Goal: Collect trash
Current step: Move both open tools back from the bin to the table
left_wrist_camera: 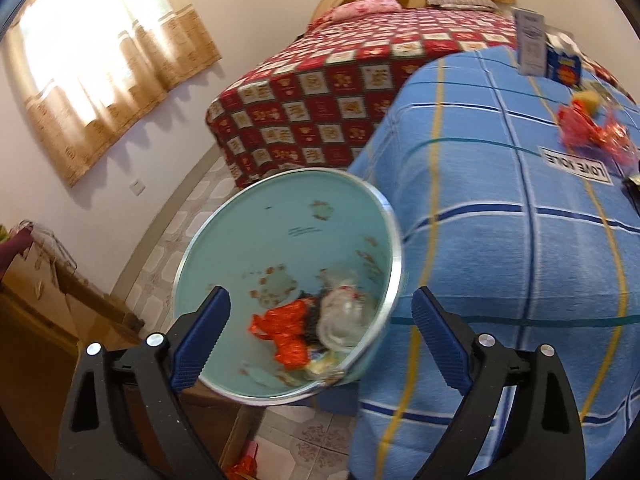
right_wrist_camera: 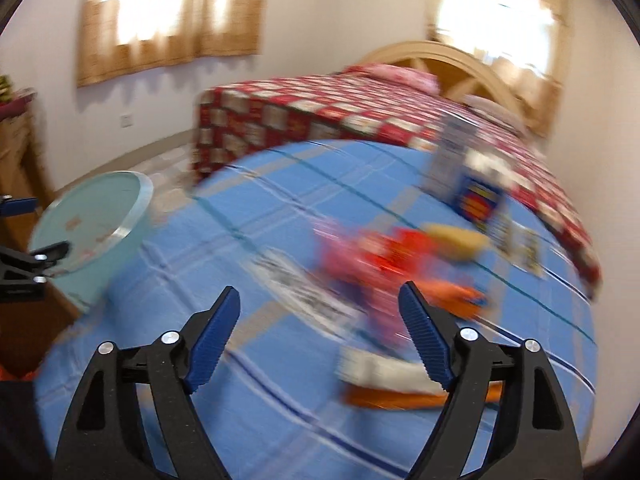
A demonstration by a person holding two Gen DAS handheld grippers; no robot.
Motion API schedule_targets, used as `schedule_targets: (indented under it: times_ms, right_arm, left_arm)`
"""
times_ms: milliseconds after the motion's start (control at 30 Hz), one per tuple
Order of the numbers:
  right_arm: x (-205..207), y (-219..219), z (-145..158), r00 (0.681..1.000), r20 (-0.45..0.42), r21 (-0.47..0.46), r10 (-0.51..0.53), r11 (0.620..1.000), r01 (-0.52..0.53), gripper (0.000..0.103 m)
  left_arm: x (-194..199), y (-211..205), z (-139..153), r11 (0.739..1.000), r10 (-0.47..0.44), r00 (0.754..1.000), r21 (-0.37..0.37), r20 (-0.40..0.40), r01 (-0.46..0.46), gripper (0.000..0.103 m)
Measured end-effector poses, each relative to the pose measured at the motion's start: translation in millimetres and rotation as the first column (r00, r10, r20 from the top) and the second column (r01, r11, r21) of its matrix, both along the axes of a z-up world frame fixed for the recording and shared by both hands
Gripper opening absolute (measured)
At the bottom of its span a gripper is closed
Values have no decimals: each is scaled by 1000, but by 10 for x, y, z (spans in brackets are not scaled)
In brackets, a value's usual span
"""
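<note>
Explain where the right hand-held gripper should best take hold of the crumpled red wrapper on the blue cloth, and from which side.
Probably a raised fold near the middle of the red wrapper, coming down from above: it lies low and crumpled on the blue cloth, so upstanding creases should fit between the open right hand-held gripper. Blur hides finer shape.

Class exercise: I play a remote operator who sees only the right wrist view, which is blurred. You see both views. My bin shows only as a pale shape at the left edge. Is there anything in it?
Observer: Yes. The light blue bin already holds a red wrapper and a clear plastic piece.
Operator: Is the left gripper holding anything?
Observer: No. The left gripper is open, nothing between its pads.
Operator: Anything fallen beside the bin?
Observer: A red scrap lies on the tiled floor below it.
</note>
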State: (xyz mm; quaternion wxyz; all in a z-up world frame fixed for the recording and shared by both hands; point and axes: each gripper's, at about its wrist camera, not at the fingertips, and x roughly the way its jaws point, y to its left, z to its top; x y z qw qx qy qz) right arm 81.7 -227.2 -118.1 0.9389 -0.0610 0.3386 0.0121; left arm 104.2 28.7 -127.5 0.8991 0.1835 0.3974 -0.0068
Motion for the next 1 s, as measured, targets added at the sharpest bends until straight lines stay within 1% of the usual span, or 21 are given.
schedule_targets:
  times_ms: [67,200,300,367,467,533,633,767,833,867,933,1000]
  right_arm:
    - [-7,-127,-89,999,-26,-10,-26,1000,25,88]
    - [93,-223,-205,997,-52,-18,-49,999,48,88]
    - [133,-262,-210,997,-56,-31,-57,998,56,89]
    - [164,-305,-260,994,-91,-48,-58,997,54,89]
    - [94,-397,-268,991,-111,-63,-72,996,65,89]
    - [-44,-553,-275,988,-120,-86,-95,993,85,89]
    - [-246,-767,-287,984,-126,-95,-123,989,112,89]
    - [-564,-1133,-318,965,-133,-129,-225,969,209,90]
    - [-644,-1274,-319,954,-131,-124,-269,959,253,90]
    - [-692,-1371,-311,943,-132,-125,-306,949,290,90]
    - [-744,-1435,-286,936,-118,-113,-331,941,319,90]
    - [-842,-1492,-213,935,-95,-23,-341,940,340,90]
  left_arm:
    - [5,-103,-15,1000,-15,1000,3,-3,15,90]
    - [2,-292,-11,999,-41,999,12,2,41,90]
    - [19,-384,-5,999,-54,999,11,0,54,90]
    - [33,-429,-10,998,-62,998,9,-2,62,90]
    - [42,-481,-24,997,-76,997,6,-4,76,90]
    - [42,-497,-29,997,-83,997,0,-6,83,90]
    - [38,-517,-39,996,-94,996,-4,-9,94,90]
    - [37,-541,-40,995,-101,995,-8,-10,101,91]
    - [23,-558,-28,994,-107,994,-8,-9,106,91]
    - [12,-573,-15,994,-111,994,-8,-6,111,91]
    - [-2,-588,13,993,-116,993,-9,2,116,91]
    - [0,-605,36,993,-117,993,-9,9,117,91]
